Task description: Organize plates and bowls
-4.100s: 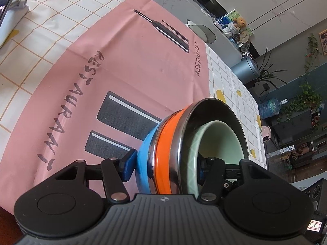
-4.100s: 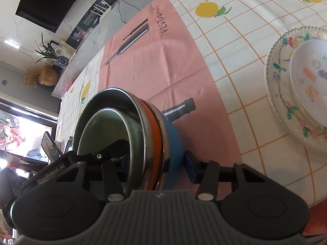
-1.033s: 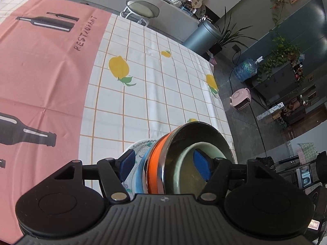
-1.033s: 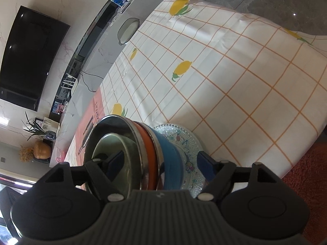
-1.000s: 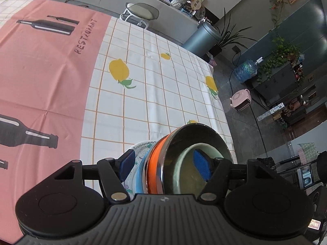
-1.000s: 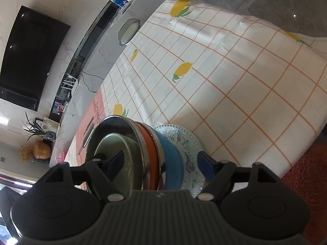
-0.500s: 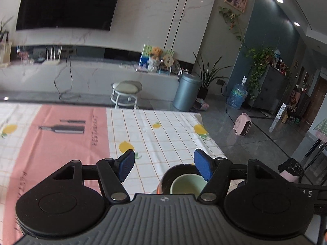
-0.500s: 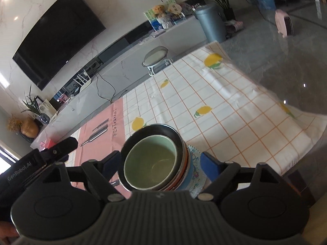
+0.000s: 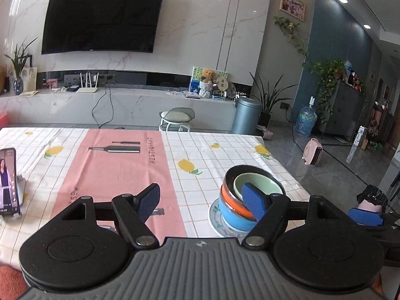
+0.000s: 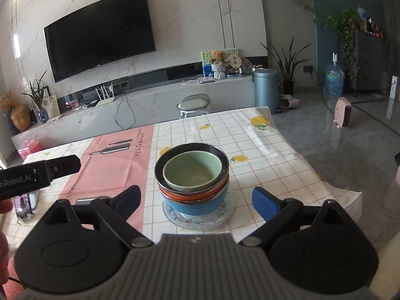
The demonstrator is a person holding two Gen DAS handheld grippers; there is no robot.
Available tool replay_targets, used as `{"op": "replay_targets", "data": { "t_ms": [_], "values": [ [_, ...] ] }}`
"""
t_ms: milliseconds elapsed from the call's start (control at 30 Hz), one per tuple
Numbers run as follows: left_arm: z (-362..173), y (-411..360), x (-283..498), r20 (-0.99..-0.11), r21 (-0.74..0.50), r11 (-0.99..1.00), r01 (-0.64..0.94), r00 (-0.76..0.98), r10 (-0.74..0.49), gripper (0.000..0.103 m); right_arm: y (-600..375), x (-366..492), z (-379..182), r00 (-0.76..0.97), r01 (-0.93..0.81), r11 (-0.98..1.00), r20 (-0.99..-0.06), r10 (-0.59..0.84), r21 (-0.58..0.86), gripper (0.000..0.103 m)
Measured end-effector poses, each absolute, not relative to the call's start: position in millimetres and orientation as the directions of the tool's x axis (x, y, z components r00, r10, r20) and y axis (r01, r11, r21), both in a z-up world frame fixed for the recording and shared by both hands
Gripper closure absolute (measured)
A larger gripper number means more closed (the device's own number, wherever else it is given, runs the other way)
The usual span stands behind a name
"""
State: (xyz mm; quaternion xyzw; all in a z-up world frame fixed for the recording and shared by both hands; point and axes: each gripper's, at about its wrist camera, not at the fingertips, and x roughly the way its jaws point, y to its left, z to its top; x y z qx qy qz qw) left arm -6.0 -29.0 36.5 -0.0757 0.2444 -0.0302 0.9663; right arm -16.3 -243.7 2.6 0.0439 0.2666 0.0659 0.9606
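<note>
Bowl stack sits on the glass plate at twelve o'clock — left gripper and right gripper both wide, jaws just opened, nothing between them.

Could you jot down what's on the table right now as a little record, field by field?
stack: green bowl inside steel bowl, over orange bowl, over blue bowl
under stack: patterned plate
surface: checked tablecloth with pink panel
also on table: phone, screen lit
left gripper: open, holds nothing, jaws just widened
right gripper: open, holds nothing, jaws just widened, apart from stack
</note>
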Motion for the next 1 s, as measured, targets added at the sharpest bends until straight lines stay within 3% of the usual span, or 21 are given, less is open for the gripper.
{"op": "replay_targets", "data": {
  "t_ms": [233, 467, 733, 1000],
  "values": [
    [9.1, -49.3, -24.7, -0.538, 0.012, 1.0, -0.018, 0.843, 0.022, 0.015, -238.0, -43.0, -13.4, 0.854, -0.083, 0.995, -0.509, 0.102, 0.061, 0.008],
    [-11.2, -56.4, -36.1, -0.622, -0.008, 1.0, -0.026, 0.783, 0.016, 0.015, -233.8, -56.3, -19.9, 0.842, -0.059, 0.997, -0.534, 0.077, 0.05, 0.005],
    [-14.2, -47.4, -50.2, -0.621, -0.009, 0.996, -0.084, 0.781, 0.061, 0.015, -231.2, -66.0, -33.1, 0.815, -0.038, 0.999, -0.578, 0.036, 0.009, 0.004],
    [-10.5, -49.2, -54.0, -0.603, -0.001, 0.997, -0.078, 0.796, 0.062, 0.015, -228.2, -75.3, -28.6, 0.836, -0.036, 0.999, -0.548, 0.022, -0.015, 0.003]
  ]
}}
